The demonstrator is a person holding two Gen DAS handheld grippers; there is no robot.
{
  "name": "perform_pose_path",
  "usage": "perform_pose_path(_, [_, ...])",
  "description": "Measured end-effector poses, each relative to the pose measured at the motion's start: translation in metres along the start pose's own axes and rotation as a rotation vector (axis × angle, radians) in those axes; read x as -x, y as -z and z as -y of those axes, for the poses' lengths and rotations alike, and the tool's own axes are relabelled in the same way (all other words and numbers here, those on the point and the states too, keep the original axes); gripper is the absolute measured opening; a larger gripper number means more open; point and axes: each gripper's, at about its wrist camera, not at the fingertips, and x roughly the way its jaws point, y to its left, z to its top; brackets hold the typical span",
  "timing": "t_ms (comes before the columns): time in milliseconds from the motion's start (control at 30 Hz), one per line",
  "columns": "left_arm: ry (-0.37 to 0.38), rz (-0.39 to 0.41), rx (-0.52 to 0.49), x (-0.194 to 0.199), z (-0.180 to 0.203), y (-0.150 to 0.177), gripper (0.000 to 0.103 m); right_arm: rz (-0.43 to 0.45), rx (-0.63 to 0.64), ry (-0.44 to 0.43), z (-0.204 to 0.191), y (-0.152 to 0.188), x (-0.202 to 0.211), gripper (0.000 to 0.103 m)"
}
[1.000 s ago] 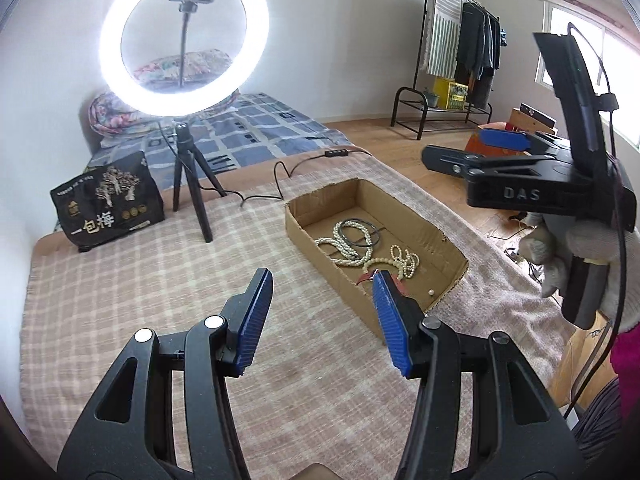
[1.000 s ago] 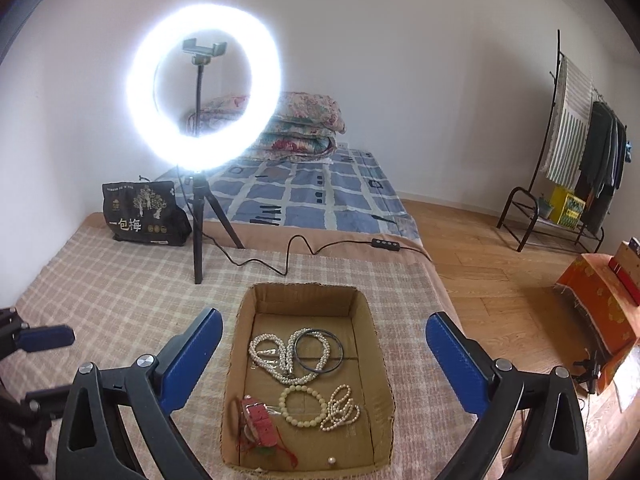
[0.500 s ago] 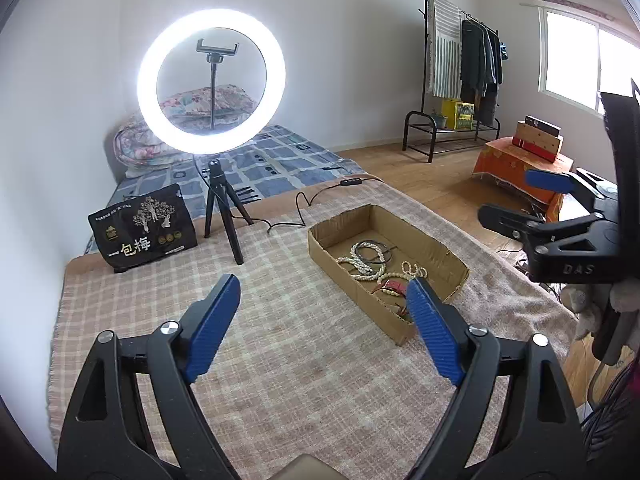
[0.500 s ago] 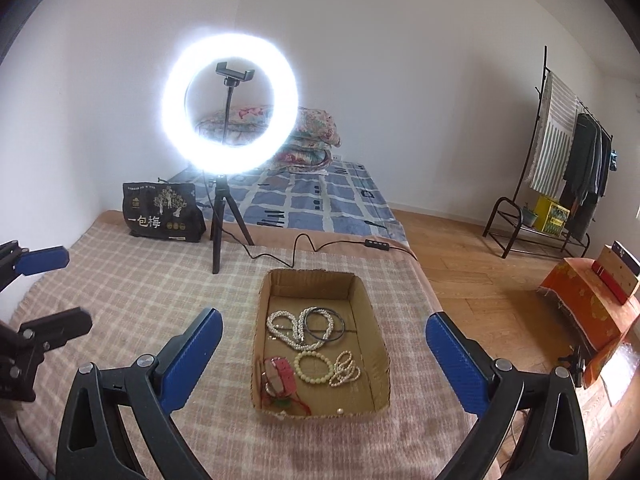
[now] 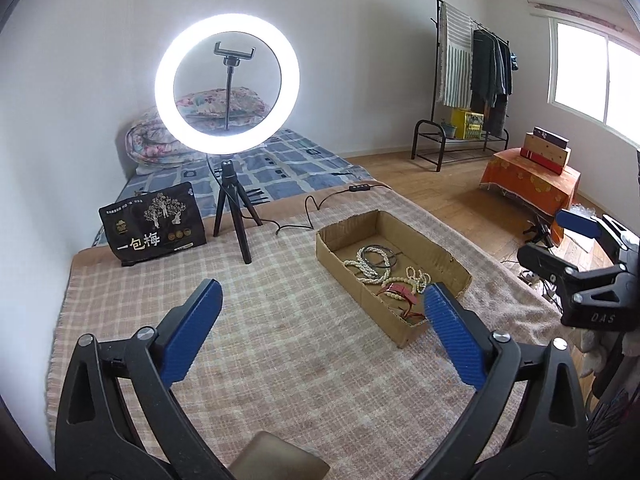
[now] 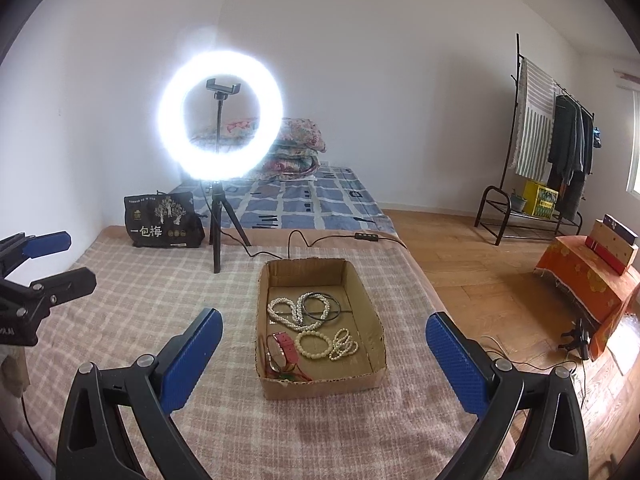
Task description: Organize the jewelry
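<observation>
A shallow cardboard box [image 6: 362,292] [image 5: 432,250] lies on the checked blanket. It holds pearl necklaces [image 6: 292,312] [image 5: 366,266], a dark bangle [image 6: 322,306], cream bead bracelets [image 6: 314,344] and a red watch [image 6: 282,348] [image 5: 400,292]. My left gripper [image 5: 320,324] is open and empty, well back from the box and to its left. It also shows at the left edge of the right wrist view [image 6: 44,264]. My right gripper [image 6: 320,354] is open and empty, above and short of the box's near end. It also shows in the left wrist view [image 5: 568,248].
A lit ring light on a tripod [image 6: 218,120] [image 5: 228,84] stands on the blanket behind the box, its cable [image 6: 320,238] running right. A black printed bag [image 6: 162,222] [image 5: 154,224] stands at the back left. The blanket's right edge [image 6: 432,292] drops to wooden floor.
Both grippers have drawn back and up from the box, which now looks smaller and farther. The left jaws have opened wider. The jewelry has not moved.
</observation>
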Motion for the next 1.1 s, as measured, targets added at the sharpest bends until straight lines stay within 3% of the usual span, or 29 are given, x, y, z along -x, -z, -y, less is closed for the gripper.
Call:
perform_pose_path(267, [-0.060,0.032,-0.002,0.004,0.003,-0.003,0.103,0.020,0.009,0.001,-0.005,0.006,-0.003,0.103])
perform_pose_path(1100, [-0.066,0.028,0.006,-0.003,0.004,-0.003,0.103,-0.006,-0.045,-0.011,0.006,0.011,-0.019,0.103])
